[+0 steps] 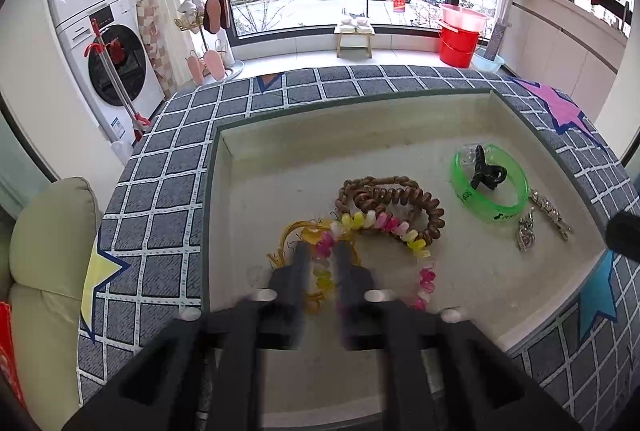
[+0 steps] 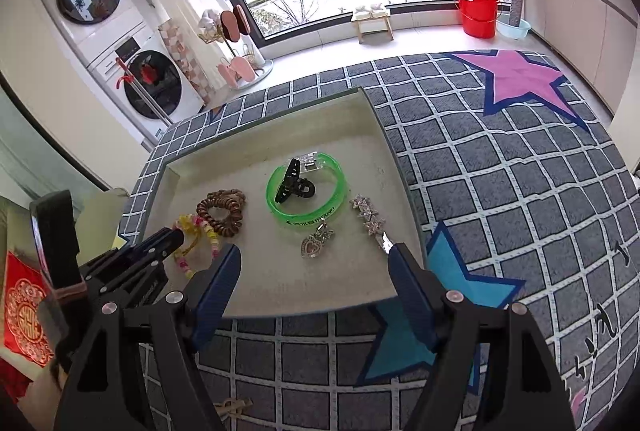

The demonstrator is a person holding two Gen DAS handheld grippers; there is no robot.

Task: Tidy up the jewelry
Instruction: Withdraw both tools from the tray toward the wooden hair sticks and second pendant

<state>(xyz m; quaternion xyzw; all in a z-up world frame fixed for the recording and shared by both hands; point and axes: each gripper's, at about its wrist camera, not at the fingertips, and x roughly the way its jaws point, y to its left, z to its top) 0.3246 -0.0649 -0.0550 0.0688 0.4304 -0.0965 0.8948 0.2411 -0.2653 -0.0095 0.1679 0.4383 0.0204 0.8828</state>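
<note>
A beige tray point(image 1: 218, 191) point(image 2: 376, 123) holds the jewelry. Brown spiral hair ties point(image 1: 400, 197) point(image 2: 220, 211) touch a pink-and-yellow coil bracelet point(image 1: 384, 223) point(image 2: 208, 231) and a yellow cord point(image 1: 288, 231). A black claw clip point(image 1: 486, 175) point(image 2: 294, 187) lies inside a green bangle point(image 1: 496, 209) point(image 2: 304, 221). Beside them are a rhinestone clip point(image 1: 552, 209) point(image 2: 368, 217) and a heart pendant point(image 1: 526, 237) point(image 2: 312, 247). My left gripper point(image 1: 324, 259) point(image 2: 176, 237) is open and blurred, with the coil bracelet running between its fingers. My right gripper point(image 2: 314, 259) hangs wide open over the tray's near edge, just short of the pendant.
The tray rests on a grey chequered cloth point(image 2: 500, 191) with pink, blue and yellow stars. A small yellowish cord point(image 2: 232, 407) lies on the cloth near me. Stacked washing machines point(image 1: 108, 43) stand at the left. A stool point(image 1: 354, 39) and red bucket point(image 1: 458, 43) sit by the window.
</note>
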